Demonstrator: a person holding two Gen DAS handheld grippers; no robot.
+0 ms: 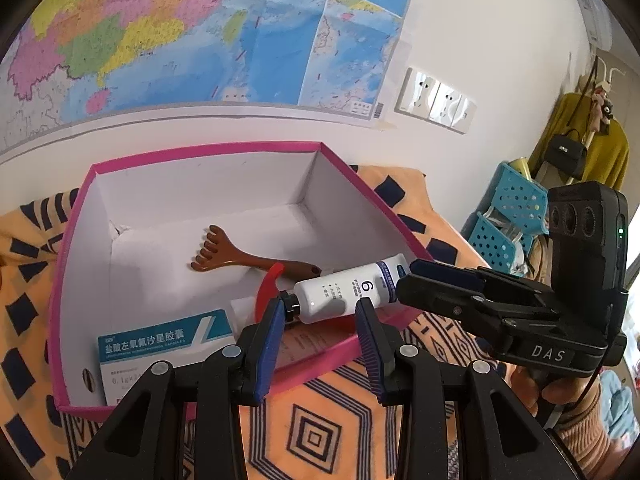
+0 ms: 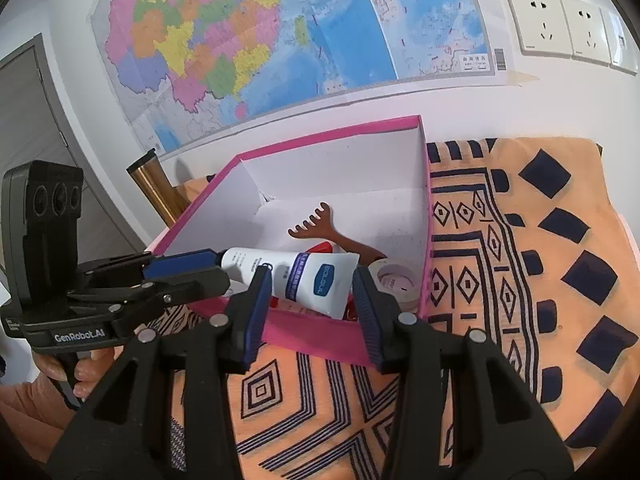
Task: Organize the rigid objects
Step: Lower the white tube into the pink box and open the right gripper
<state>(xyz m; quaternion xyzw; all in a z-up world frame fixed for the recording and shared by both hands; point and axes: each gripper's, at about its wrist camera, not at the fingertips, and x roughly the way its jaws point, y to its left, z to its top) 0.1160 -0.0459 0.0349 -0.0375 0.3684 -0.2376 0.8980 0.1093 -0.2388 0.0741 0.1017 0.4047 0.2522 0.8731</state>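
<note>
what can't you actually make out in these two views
- Left wrist view: the red item in the pink box lies mostly behind the white tube, so what it is stays unclear.
- Left wrist view: the medicine carton is partly covered by the left claw, and its small print is unreadable.
- Right wrist view: the tape roll is partly hidden by the right claw.
- Right wrist view: the tube's cap is hidden inside the left claw.

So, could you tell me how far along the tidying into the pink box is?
Done: a brown scratcher, a medicine carton, a red piece and a tape roll lie in the pink box. In hand: the white tube, held over it by the left hand-held gripper at the cap and the right hand-held gripper at the flat end. Left: releasing it; nothing else loose shows on the cloth.
</note>
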